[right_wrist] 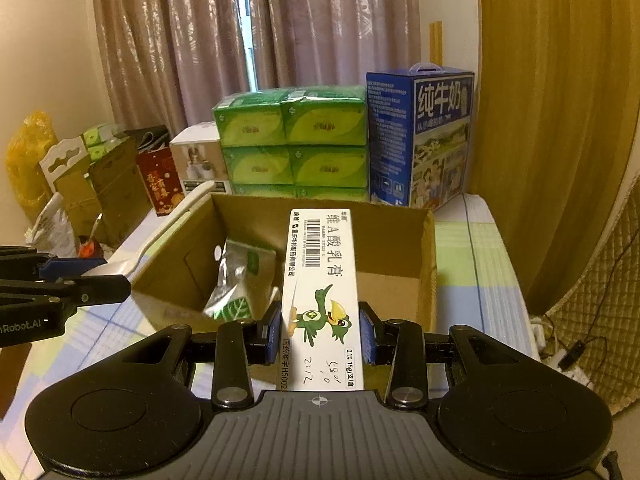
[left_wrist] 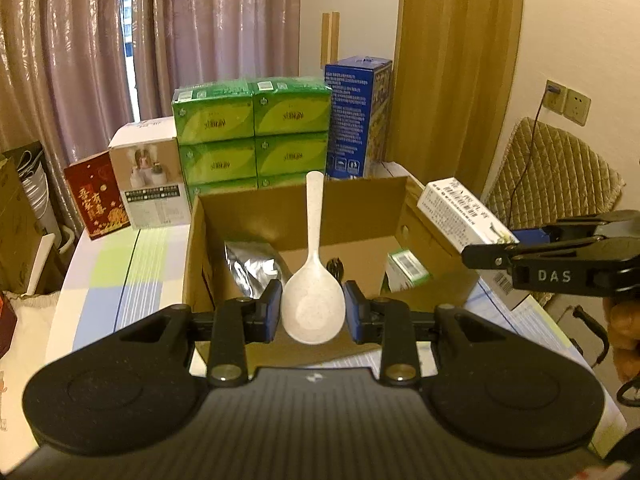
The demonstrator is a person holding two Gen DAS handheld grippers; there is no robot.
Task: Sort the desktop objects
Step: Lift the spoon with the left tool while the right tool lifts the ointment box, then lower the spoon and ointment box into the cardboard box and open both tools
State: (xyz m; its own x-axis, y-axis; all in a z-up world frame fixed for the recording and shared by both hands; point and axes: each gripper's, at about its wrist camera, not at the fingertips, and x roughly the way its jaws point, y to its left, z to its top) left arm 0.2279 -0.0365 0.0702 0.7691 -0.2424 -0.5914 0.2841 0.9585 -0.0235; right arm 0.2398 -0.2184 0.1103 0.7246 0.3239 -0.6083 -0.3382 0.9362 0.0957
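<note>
My left gripper (left_wrist: 313, 311) is shut on a white rice spoon (left_wrist: 313, 304), bowl between the pads, handle pointing up, over the near edge of an open cardboard box (left_wrist: 296, 208). My right gripper (right_wrist: 320, 334) is shut on a white ointment carton (right_wrist: 320, 292) with a green bird print, held over the same box (right_wrist: 392, 224). That carton (left_wrist: 460, 214) and right gripper (left_wrist: 496, 258) show at the right in the left wrist view. The spoon (right_wrist: 168, 224) and left gripper (right_wrist: 100, 276) show at the left in the right wrist view. Inside the box lie a silver foil pouch (left_wrist: 250, 266) and a small green-white carton (left_wrist: 408, 270).
Behind the box stand stacked green tissue packs (left_wrist: 254, 136), a blue milk carton box (right_wrist: 420, 136), a white product box (left_wrist: 148, 176) and a red packet (left_wrist: 96, 194). The table has a checked cloth (left_wrist: 120, 276). Papers (left_wrist: 532, 320) lie at its right; a quilted chair (left_wrist: 560, 168) stands beyond.
</note>
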